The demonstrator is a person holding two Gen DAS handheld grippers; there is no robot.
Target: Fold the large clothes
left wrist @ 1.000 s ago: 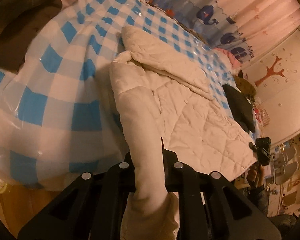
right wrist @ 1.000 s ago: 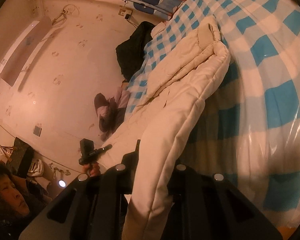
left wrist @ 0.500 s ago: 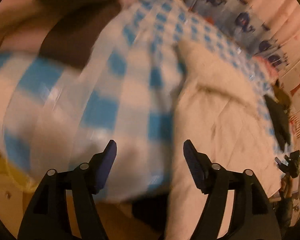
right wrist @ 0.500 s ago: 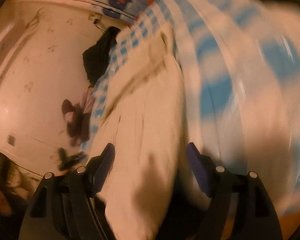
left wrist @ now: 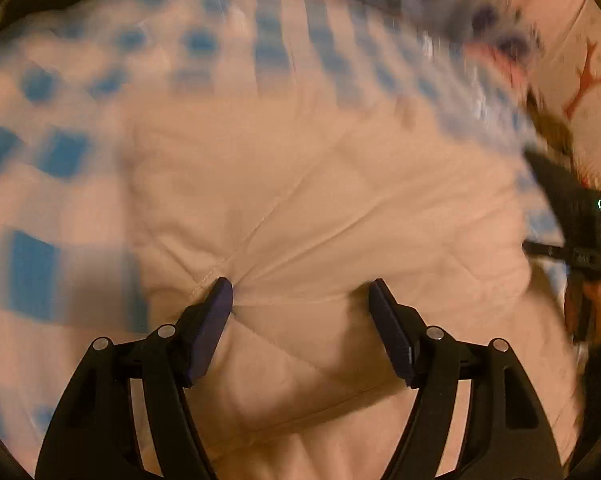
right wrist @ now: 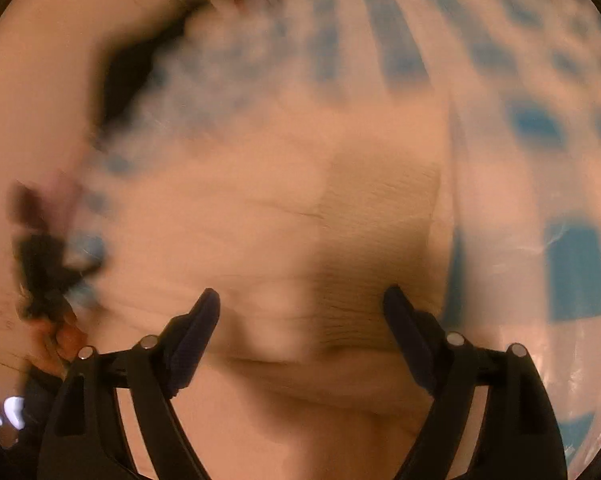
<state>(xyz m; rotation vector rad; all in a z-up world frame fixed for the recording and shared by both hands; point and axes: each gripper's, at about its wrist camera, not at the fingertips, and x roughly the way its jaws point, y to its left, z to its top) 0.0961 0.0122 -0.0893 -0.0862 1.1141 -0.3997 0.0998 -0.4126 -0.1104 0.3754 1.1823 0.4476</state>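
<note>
Hovering spread-jawed, both grippers (left wrist: pixel 300 292) (right wrist: pixel 300 300) overhang the cream quilted garment (left wrist: pixel 340 200).

Motion smears both views. The blue-and-white checked cover (left wrist: pixel 268 52) behind the cream quilted coat (left wrist: pixel 340 208) is a haze of squares, and the patterned curtain (left wrist: pixel 492 16) above it cannot be read. The coat's lower part runs off the bottom edge in both views. Left of the coat in the right view, a dark shape (right wrist: pixel 40 264) is too blurred to name.
</note>
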